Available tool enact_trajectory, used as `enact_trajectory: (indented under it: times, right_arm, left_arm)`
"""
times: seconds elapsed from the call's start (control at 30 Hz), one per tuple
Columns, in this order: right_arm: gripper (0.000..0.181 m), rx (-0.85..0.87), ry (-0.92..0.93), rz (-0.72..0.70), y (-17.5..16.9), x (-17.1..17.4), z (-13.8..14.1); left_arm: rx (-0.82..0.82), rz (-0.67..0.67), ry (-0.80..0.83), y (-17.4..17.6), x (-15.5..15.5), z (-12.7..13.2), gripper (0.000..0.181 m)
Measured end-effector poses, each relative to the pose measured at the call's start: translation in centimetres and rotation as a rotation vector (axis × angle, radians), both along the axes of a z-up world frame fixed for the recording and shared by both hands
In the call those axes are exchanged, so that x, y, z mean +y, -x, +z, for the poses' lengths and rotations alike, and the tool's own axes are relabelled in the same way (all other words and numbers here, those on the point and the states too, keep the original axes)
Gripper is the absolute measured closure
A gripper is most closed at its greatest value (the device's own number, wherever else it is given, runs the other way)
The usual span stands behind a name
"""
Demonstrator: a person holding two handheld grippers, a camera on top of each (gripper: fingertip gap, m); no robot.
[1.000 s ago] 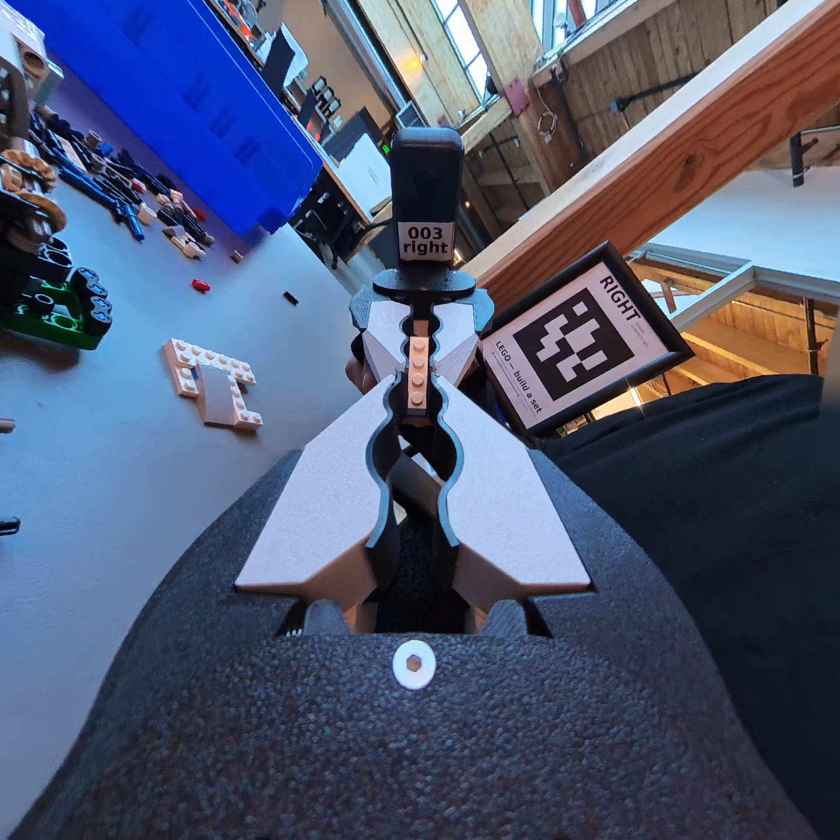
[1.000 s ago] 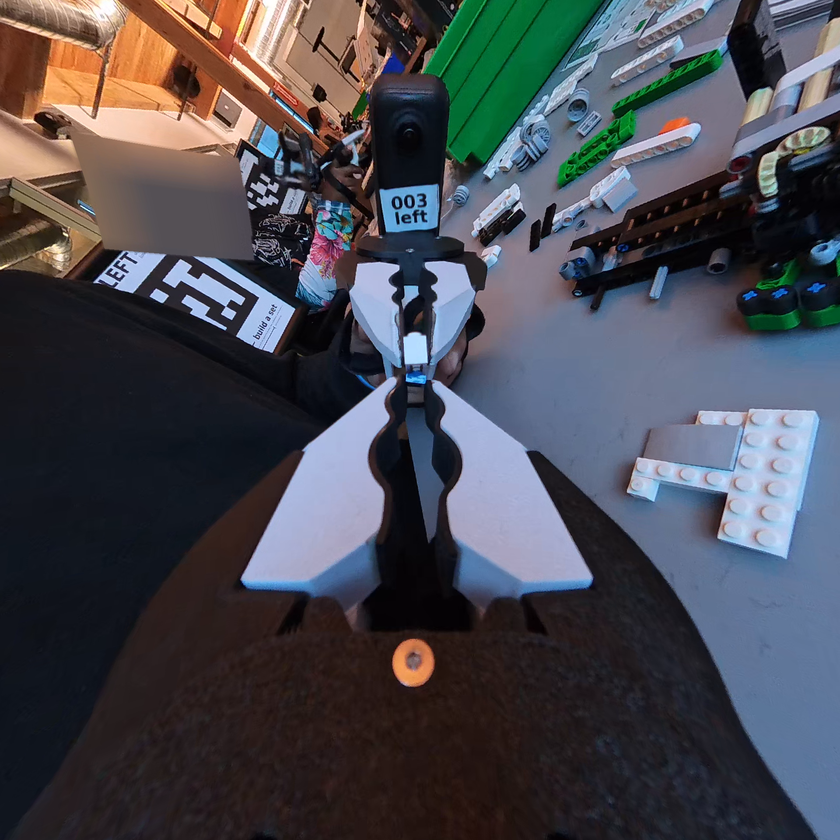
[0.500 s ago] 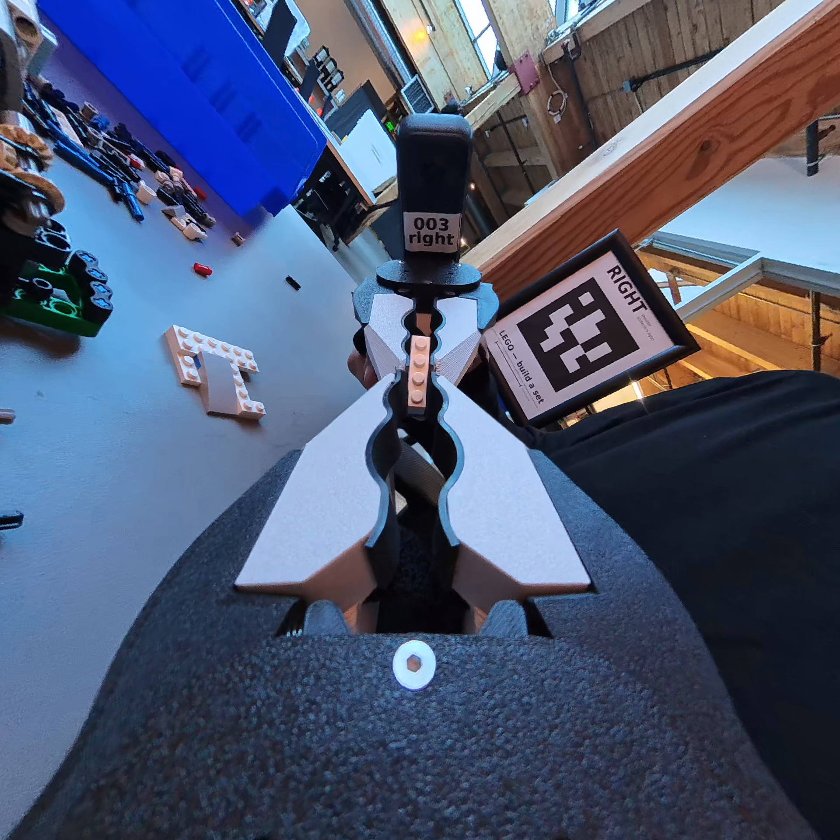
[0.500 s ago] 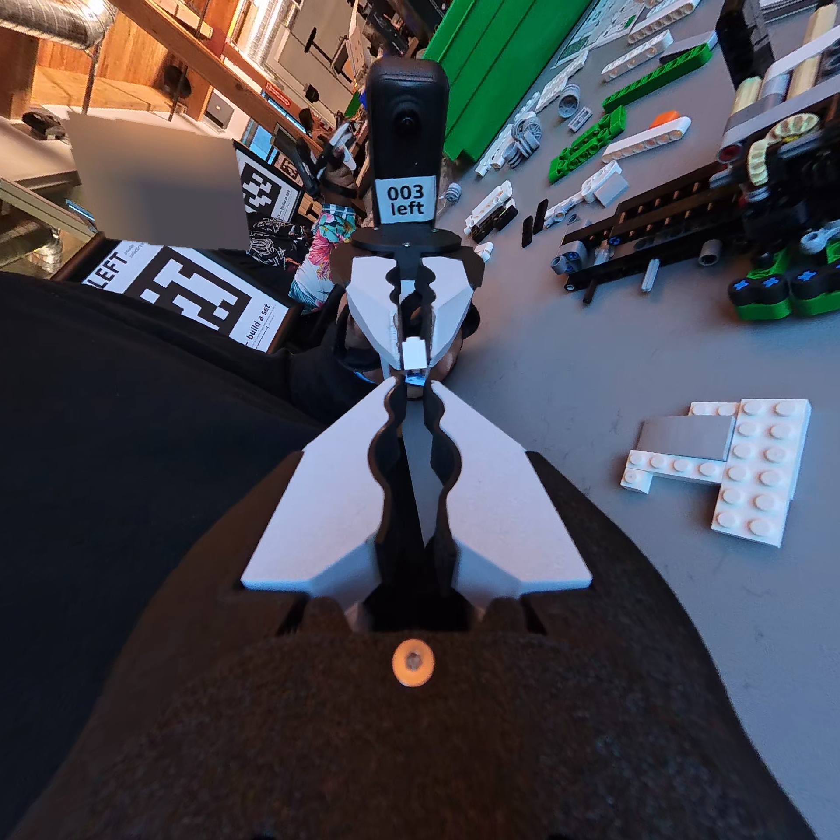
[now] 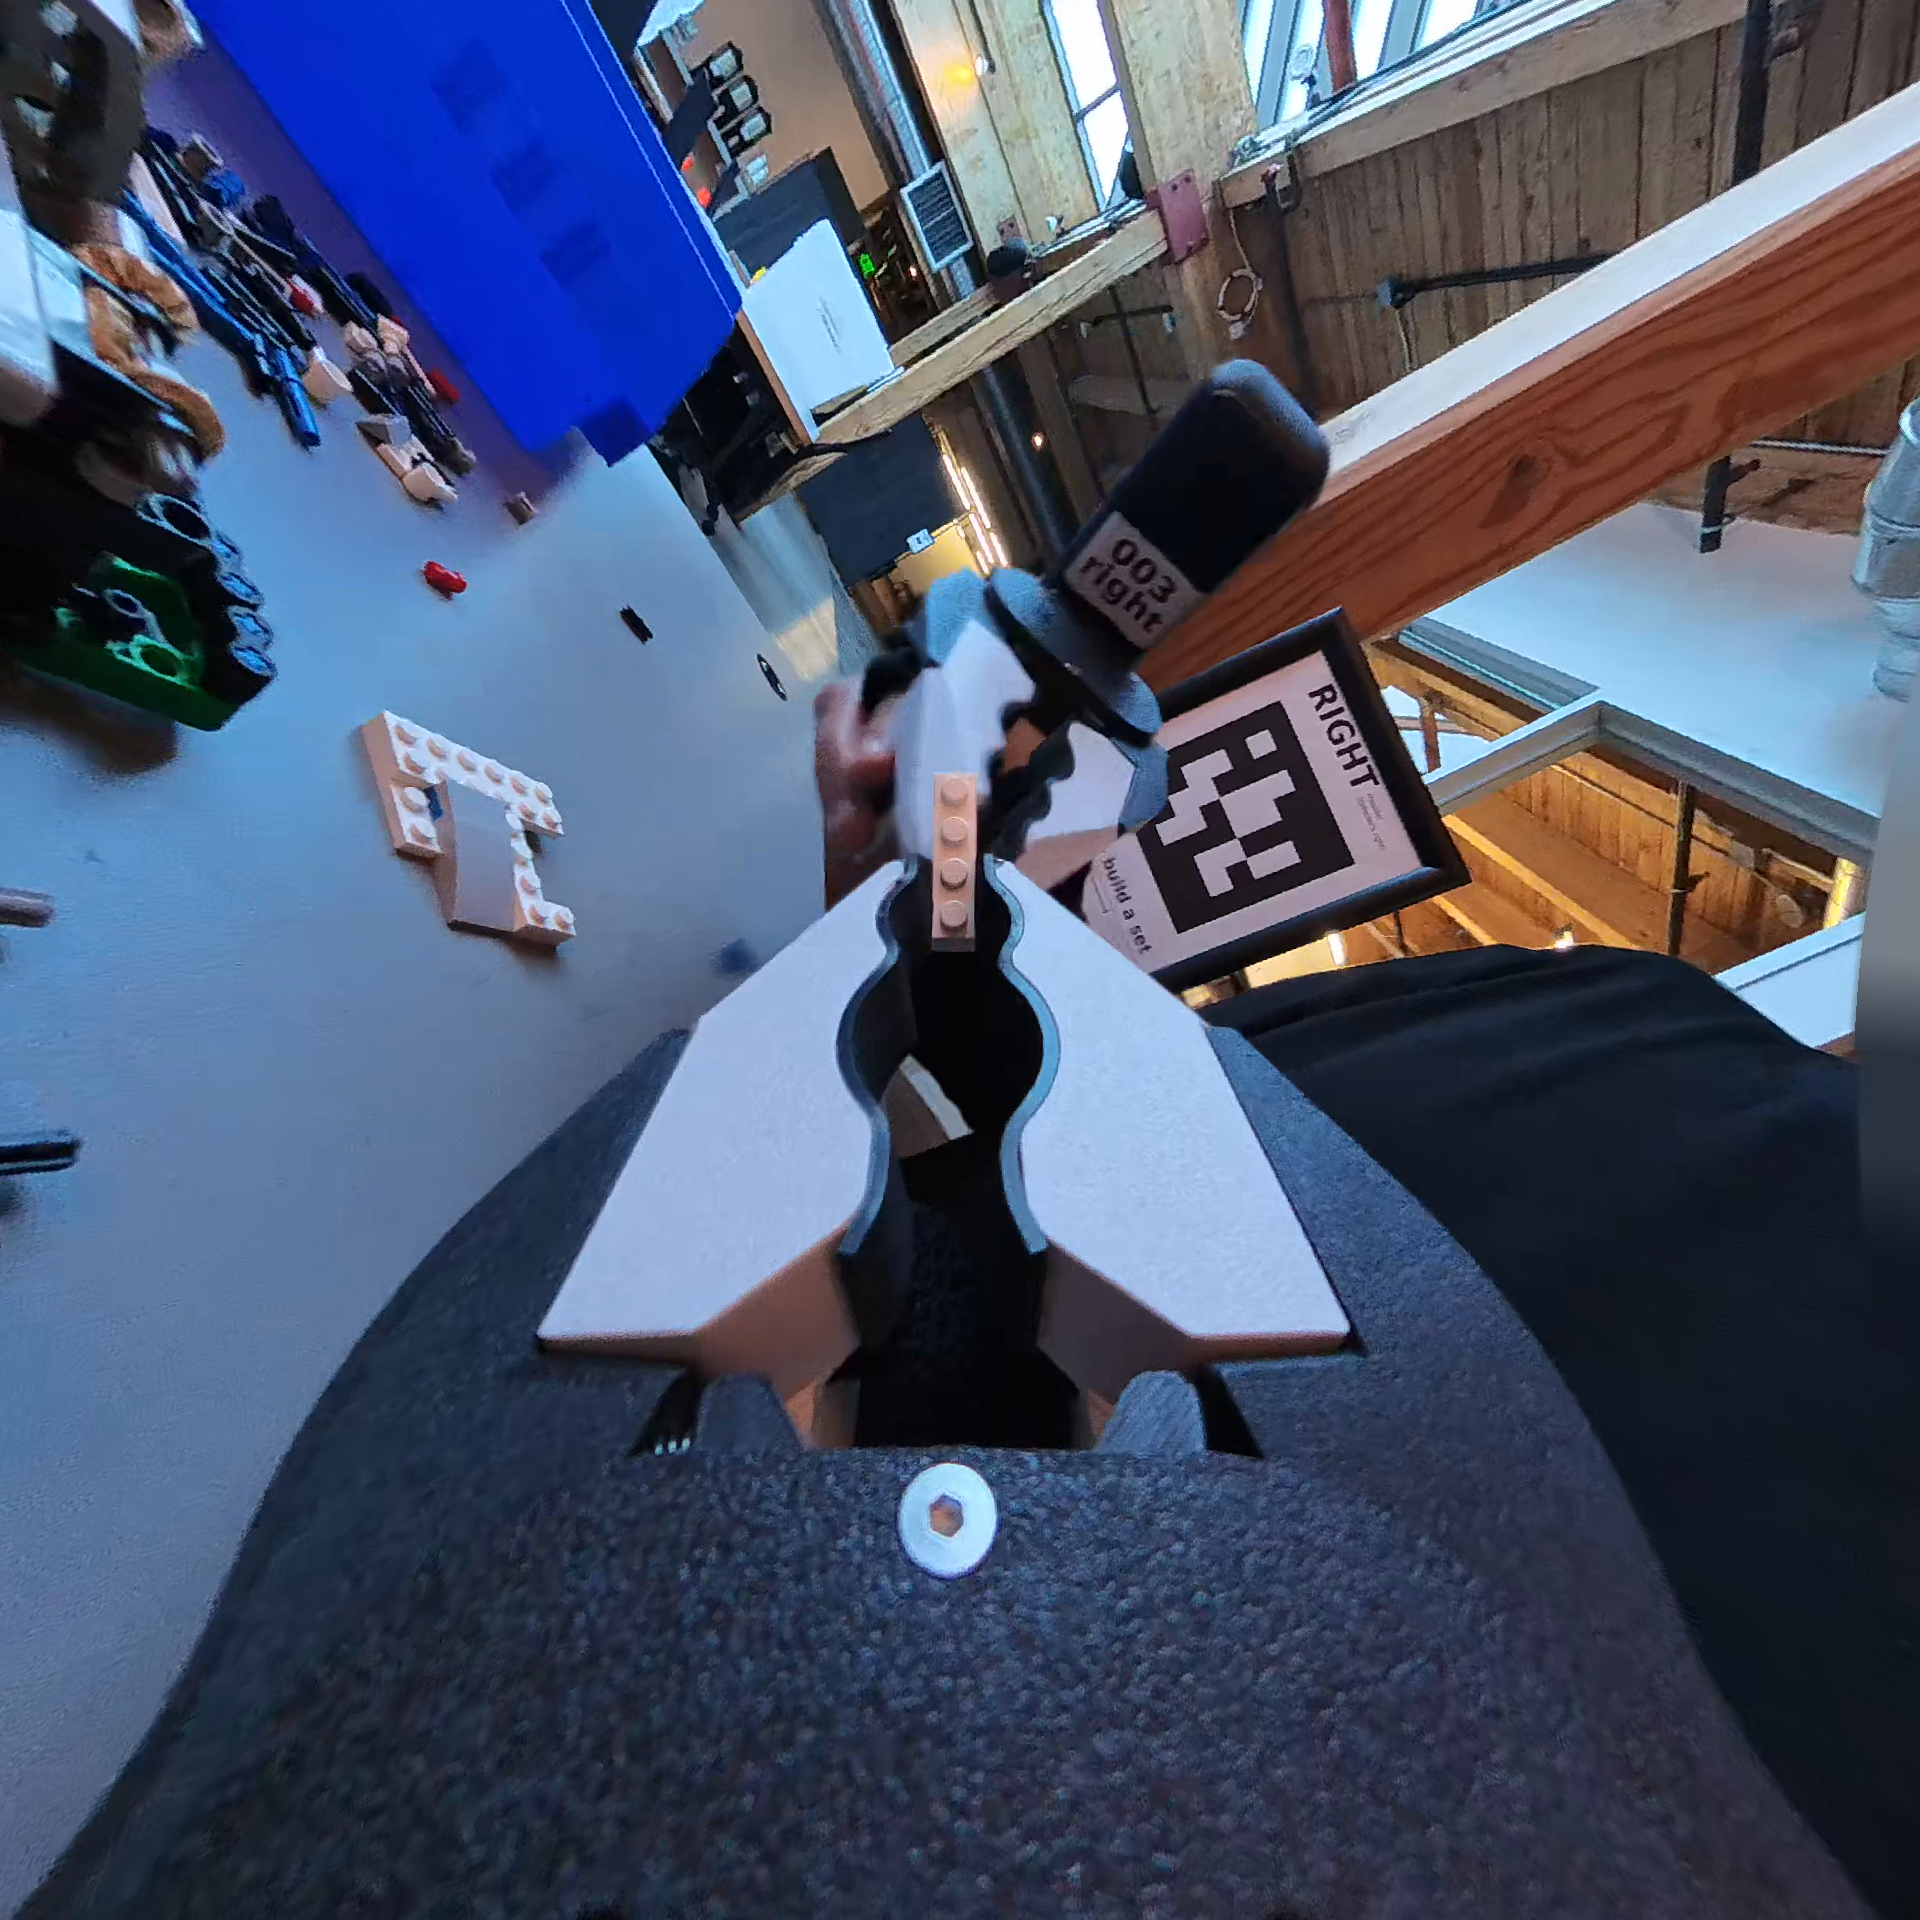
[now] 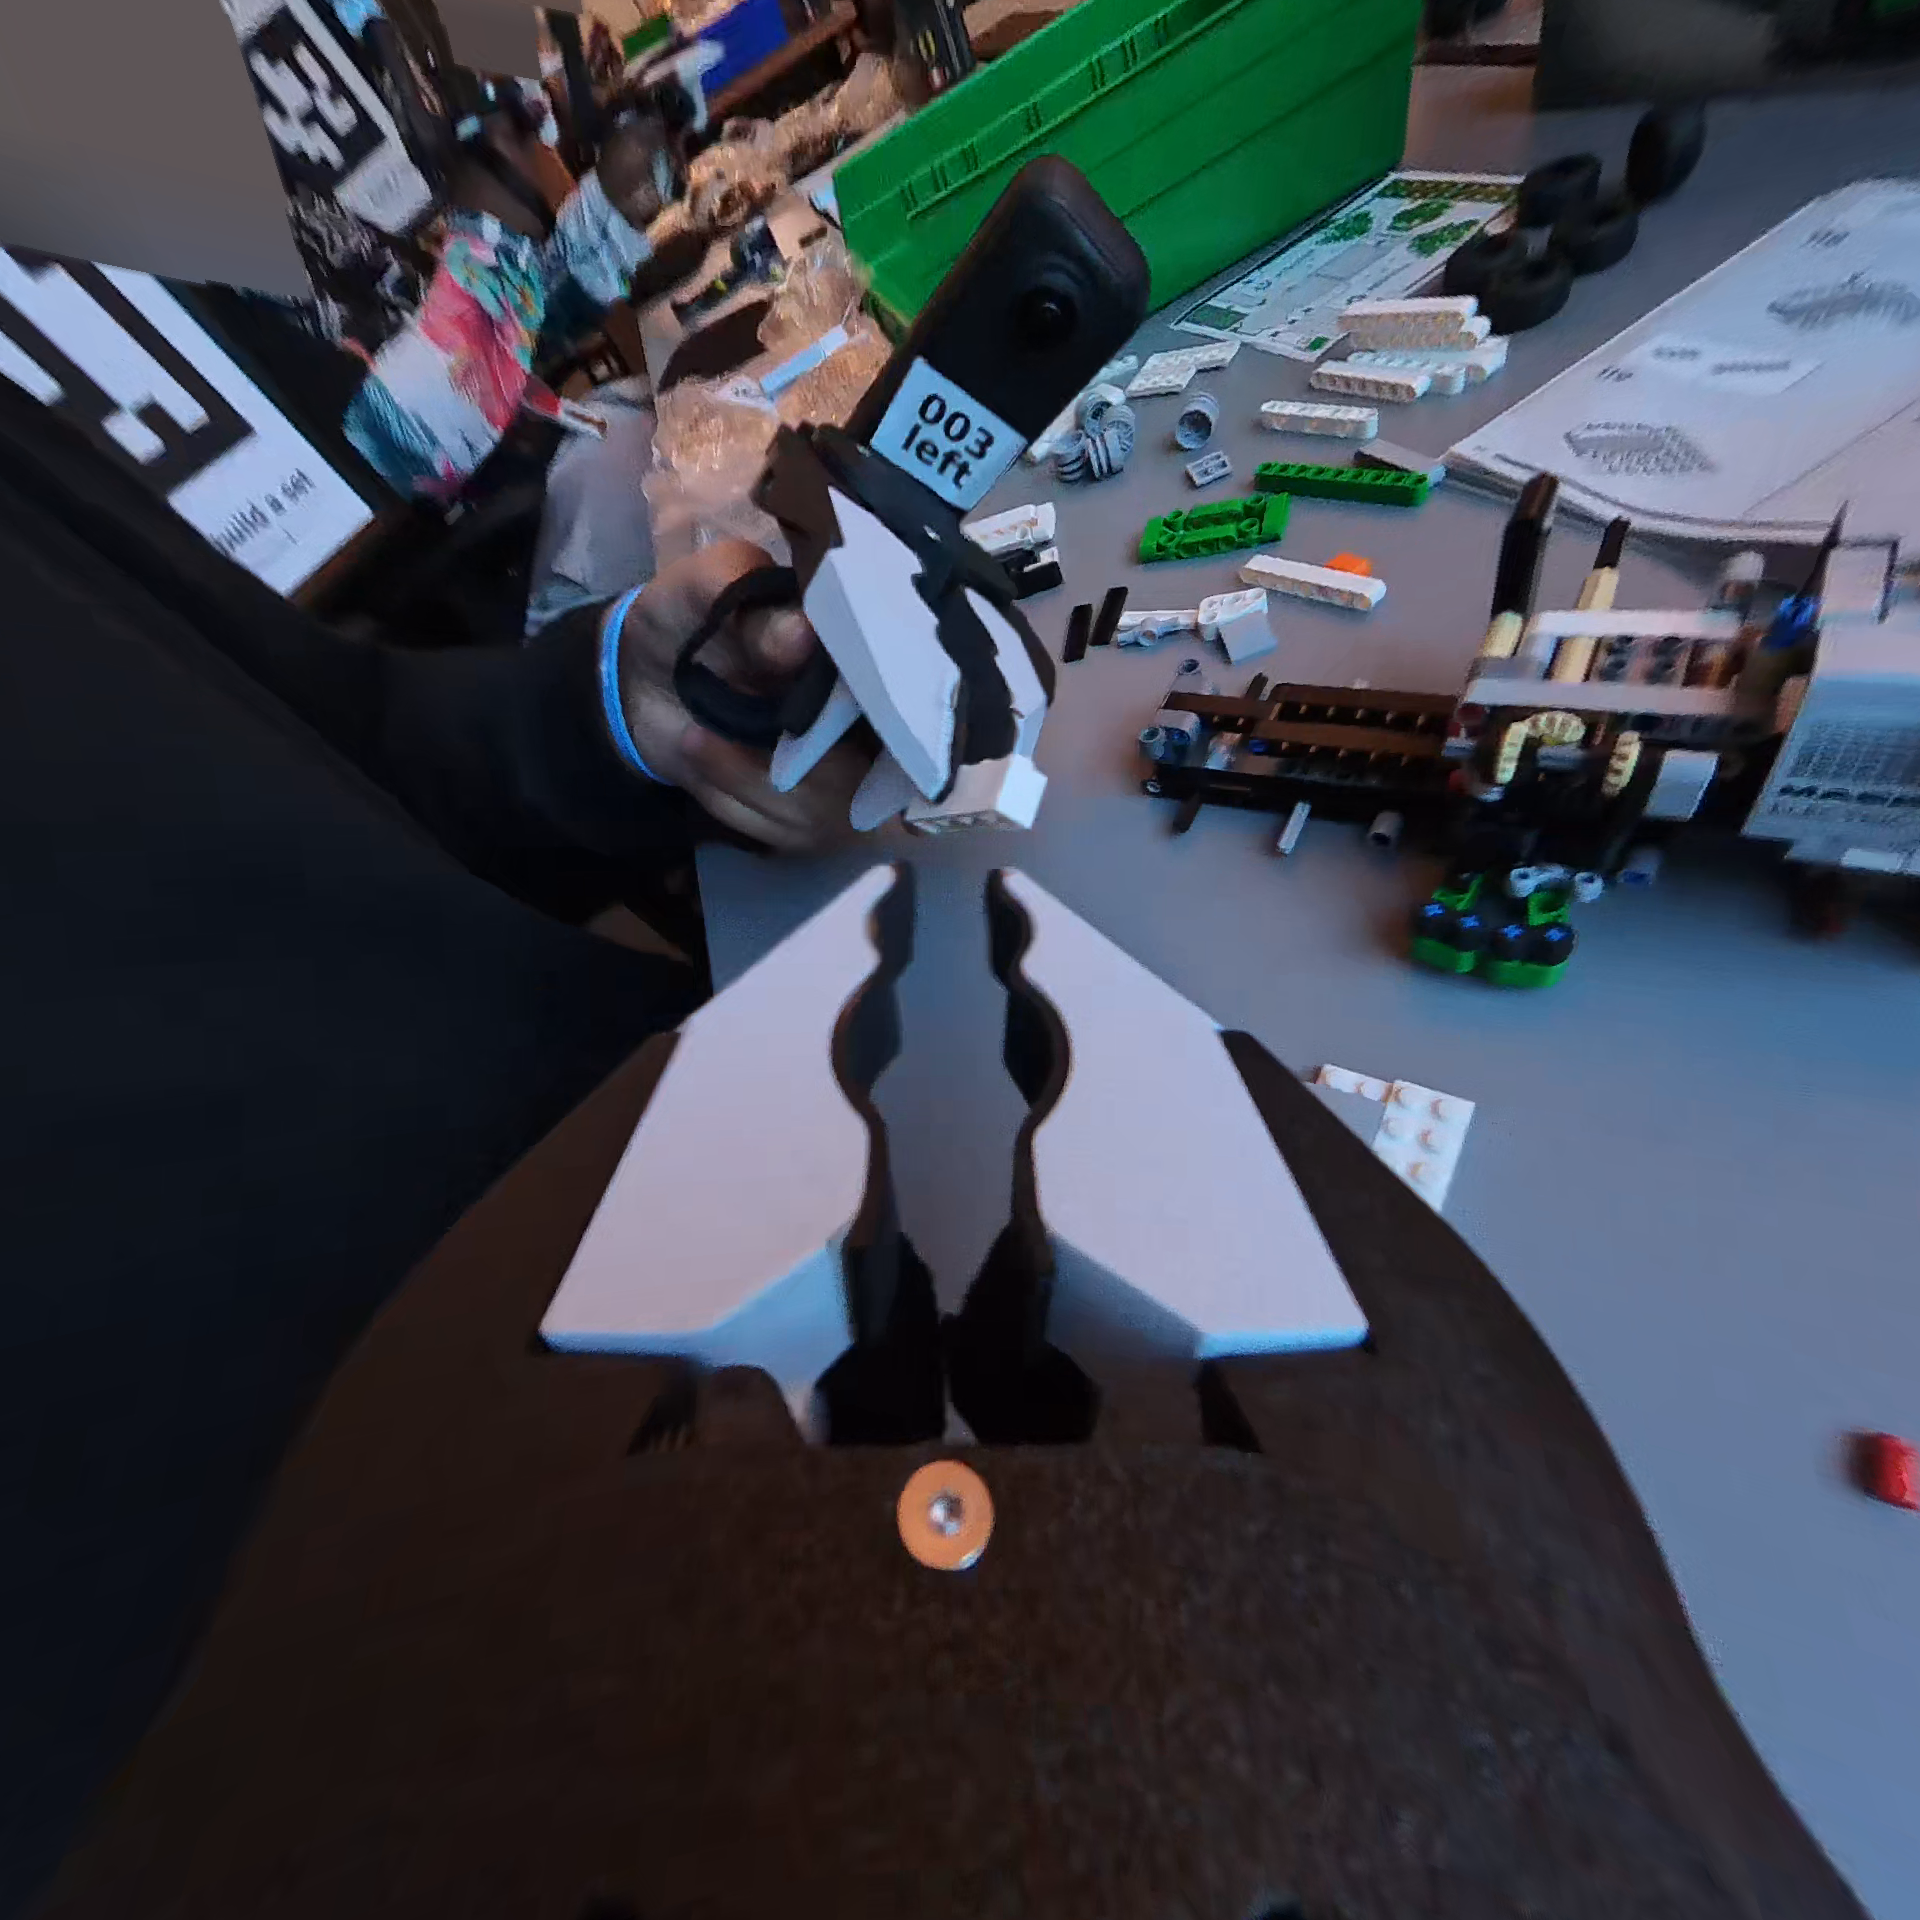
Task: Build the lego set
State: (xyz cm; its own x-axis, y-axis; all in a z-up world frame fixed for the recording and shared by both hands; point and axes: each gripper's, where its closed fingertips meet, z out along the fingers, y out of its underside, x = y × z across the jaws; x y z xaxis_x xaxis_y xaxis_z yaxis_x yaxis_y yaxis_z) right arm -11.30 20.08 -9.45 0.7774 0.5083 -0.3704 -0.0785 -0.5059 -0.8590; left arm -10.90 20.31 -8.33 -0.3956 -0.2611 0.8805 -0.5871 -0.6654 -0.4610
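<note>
Lego plate (image 5: 954, 860), a narrow white strip, sits clamped at the tips of our left gripper (image 5: 952, 902), held in the air above the grey table (image 5: 260, 1039). Our right gripper (image 6: 948, 883) is released, nothing between its jaws. Farther off lie a white plate assembly (image 5: 468, 826) and the dark half-built model (image 6: 1455, 717).

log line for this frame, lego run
left gripper: shut on white plate | right gripper: open, empty | white base assembly: on table
</note>
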Motion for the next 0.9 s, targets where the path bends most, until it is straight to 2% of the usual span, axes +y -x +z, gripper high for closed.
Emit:
enact_trajectory:
  times: [0.03,0.13,0.23,0.3,0.4,0.53,0.63,0.73,0.9]
  right_arm:
    - [0.181,-0.007,-0.009,0.010,0.0,-0.1,0.3]
    - [0.181,0.064,0.061,-0.004,-0.2,0.0,-0.2]
    - [0.181,-0.019,0.078,-0.098,-2.4,0.0,-2.1]
    - [0.181,-0.069,0.021,-0.154,-3.7,-0.8,-1.8]
    - [0.181,-0.092,0.033,-0.220,-4.9,-2.5,-2.6]
    - [0.176,-0.255,0.088,-0.227,-3.8,-3.2,-5.8]
    - [0.167,-0.302,0.134,-0.216,-2.7,-2.8,-7.5]
    - [0.162,-0.323,0.147,-0.167,-1.1,-2.6,-8.1]
    - [0.162,-0.482,0.147,-0.166,0.1,-2.1,-9.2]
  left_arm:
    - [-0.004,0.006,-0.017,0.0,0.2,-0.1,0.175]
    - [-0.014,0.018,-0.058,0.1,0.6,-0.2,0.175]
    - [0.008,0.087,-0.252,0.5,1.8,-1.8,0.174]
    - [0.021,0.120,-0.403,1.2,2.1,-2.8,0.174]
    - [0.034,0.164,-0.525,2.2,2.2,-3.6,0.174]
    - [0.101,0.217,-0.626,2.8,2.9,-5.2,0.174]
    - [0.166,0.208,-0.761,3.2,3.2,-7.0,0.174]
    - [0.169,0.166,-0.858,3.5,2.6,-7.7,0.174]
    - [0.168,0.125,-0.865,3.5,1.8,-8.1,0.174]
